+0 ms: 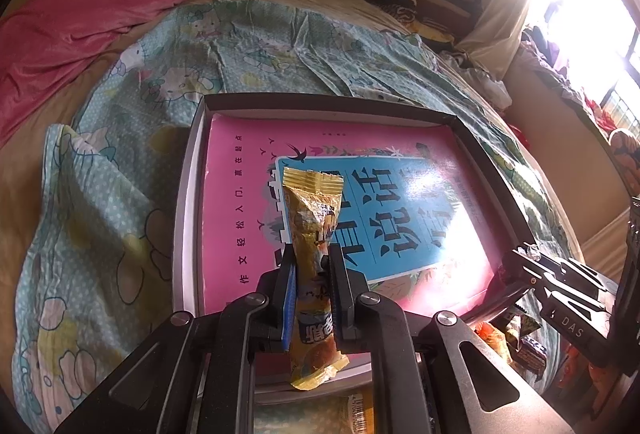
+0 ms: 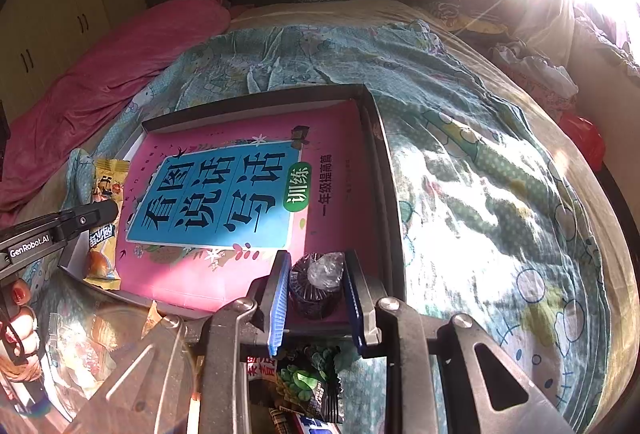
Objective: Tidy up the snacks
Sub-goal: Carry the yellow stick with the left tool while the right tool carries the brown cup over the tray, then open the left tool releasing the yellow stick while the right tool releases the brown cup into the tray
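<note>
Left gripper [image 1: 312, 274] pinching a yellow snack packet [image 1: 314, 218] over the box [image 1: 320, 101] — right gripper [image 2: 316, 286] clamped on a dark wrapped snack [image 2: 316, 286], just beside.

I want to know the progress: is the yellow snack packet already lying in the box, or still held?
Still held: the left gripper jaws clamp the yellow snack packet above the box.

The bed [image 1: 60, 122] carries a teal cartoon-print sheet [image 1: 280, 50] and a pink blanket [image 1: 80, 18] at its far left. On the sheet sits 1 shallow box lid [image 1: 320, 102], with loose snack packets [image 2: 312, 390] at its near edge.
</note>
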### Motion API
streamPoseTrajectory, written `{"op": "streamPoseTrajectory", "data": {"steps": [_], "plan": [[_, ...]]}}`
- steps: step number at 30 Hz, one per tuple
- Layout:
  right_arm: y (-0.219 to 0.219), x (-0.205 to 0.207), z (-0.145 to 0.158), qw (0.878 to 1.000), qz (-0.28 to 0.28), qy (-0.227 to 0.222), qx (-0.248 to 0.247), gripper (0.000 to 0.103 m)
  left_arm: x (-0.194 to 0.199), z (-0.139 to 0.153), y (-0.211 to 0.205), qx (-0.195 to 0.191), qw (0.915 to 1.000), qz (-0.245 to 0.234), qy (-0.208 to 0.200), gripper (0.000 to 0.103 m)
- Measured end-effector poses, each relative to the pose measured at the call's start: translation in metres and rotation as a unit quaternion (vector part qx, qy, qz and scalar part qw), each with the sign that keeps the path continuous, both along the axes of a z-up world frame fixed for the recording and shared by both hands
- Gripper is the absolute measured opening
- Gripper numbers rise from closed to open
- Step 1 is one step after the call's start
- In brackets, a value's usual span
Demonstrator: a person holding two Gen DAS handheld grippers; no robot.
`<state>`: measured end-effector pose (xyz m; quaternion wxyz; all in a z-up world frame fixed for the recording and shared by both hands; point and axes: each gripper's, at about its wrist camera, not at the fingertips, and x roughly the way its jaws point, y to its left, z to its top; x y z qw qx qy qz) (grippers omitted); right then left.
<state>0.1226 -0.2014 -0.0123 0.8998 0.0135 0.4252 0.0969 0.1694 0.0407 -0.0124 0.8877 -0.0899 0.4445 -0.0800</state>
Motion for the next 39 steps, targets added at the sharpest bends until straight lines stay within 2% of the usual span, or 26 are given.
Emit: {"op": "streamPoseTrajectory", "data": {"steps": [16,23,29,32,35,37,39], "plan": [[-0.012,-0.006,-0.001,1.0,0.0,-0.008,0.019,0.027,0.003,-0.006,0.001,-0.012,0.9998,-0.011,0.008,0.015],[-0.01,-0.007,0.001,1.0,0.001,-0.005,0.006,0.032,0.002,-0.006,0.001,-0.013,0.9998,-0.009,0.012,0.017],[-0.009,-0.01,0.004,1.0,0.0,-0.008,0.003,0.046,0.0,-0.006,-0.002,-0.01,0.9998,-0.014,0.014,0.021],[-0.013,-0.011,0.006,1.0,-0.005,-0.009,0.011,0.046,-0.002,-0.005,-0.002,-0.008,0.9998,-0.014,0.014,0.022],[-0.014,-0.012,0.009,1.0,-0.009,-0.013,0.01,0.047,-0.003,-0.005,-0.002,-0.008,0.9997,-0.015,0.016,0.027],[-0.014,-0.012,0.011,1.0,-0.012,-0.018,0.011,0.049,-0.004,-0.003,-0.001,-0.008,0.9997,-0.015,0.015,0.037],[-0.014,-0.012,0.012,1.0,-0.014,-0.02,0.014,0.051,-0.005,-0.001,0.0,-0.01,0.9998,-0.016,0.012,0.041]]}}
